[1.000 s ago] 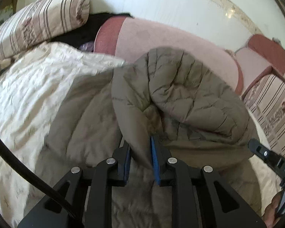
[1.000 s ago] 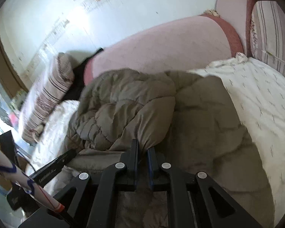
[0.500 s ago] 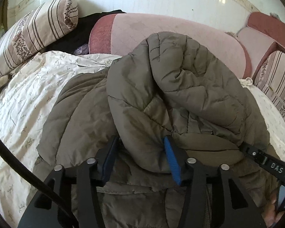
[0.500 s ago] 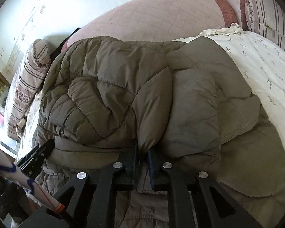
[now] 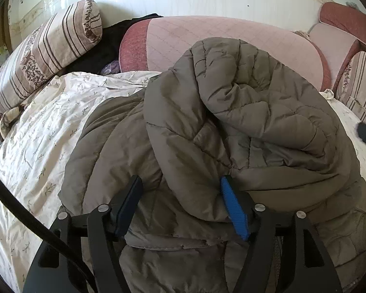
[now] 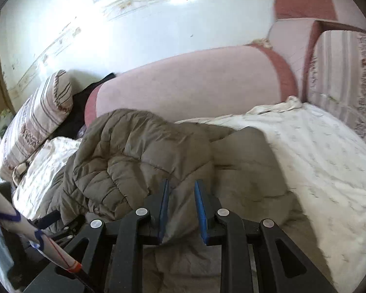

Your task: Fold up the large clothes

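my left gripper [image 5: 180, 193] has just been opening, jaws wide w/ the folded sleeve loose between them. olive puffer jacket [image 5: 244, 122] sits on the floral sheet [image 5: 36, 146]. right gripper [image 6: 180, 190] has just been opening too, letting fabric go so the fold stays.

Matt quilted cloth coat [image 5: 244, 112] on crumpled cotton sheet [image 5: 36, 146].

Plenty of open bed sheet [image 6: 317, 171] to the right of the puffy jacket [image 5: 244, 122], nothing sitting on it near the middle. Left side has bare sheet too, until the striped pillow [image 5: 48, 53]. Behind, the pink sofa back [image 5: 219, 39] walls things off. The bunched jacket itself fills the center.
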Tool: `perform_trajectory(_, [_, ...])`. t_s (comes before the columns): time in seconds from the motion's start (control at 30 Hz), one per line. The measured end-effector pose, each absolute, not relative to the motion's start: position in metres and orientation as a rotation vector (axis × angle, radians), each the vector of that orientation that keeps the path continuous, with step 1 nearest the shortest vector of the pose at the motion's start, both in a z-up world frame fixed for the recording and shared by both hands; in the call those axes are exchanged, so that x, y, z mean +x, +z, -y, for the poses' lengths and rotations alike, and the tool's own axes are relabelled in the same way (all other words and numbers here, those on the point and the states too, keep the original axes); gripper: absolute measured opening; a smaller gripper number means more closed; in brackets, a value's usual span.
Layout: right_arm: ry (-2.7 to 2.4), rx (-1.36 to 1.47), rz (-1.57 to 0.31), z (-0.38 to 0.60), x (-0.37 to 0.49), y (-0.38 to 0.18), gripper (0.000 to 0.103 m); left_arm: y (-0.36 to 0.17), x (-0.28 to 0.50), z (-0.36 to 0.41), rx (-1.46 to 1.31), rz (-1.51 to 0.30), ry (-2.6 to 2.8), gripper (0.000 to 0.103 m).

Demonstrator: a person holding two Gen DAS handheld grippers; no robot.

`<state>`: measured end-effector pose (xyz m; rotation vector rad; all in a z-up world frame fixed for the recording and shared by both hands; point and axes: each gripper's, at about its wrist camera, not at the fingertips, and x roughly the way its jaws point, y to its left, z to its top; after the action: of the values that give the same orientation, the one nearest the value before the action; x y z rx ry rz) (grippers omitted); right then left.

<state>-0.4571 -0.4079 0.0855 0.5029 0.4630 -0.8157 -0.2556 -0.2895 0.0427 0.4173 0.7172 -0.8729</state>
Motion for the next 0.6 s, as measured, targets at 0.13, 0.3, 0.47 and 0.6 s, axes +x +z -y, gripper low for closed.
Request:
perform_trajectory(0.13, [-0.755,0.605,-0.616,0.428,-0.435,0.043,0.023,0.048,-0.251,0.285,0.407,-0.732,-0.887,0.068])
perform_trajectory(0.3, [-0.733,0.627,-0.643,0.429,-0.431,0.037,0.024,0.07,-0.237,0.27,0.283,-0.734,-0.899,0.068])
perform_trajectory(0.47, [-0.736,0.606,-0.661,0.424,-0.428,0.035,0.024,0.086,-0.23,0.259,0.175,-0.663,-0.885,0.068])
perform_trajectory(0.6, [-0.738,0.588,-0.673,0.423,-0.426,0.034,0.024,0.07,-0.233,0.277,0.262,-0.668,-0.871,0.069])
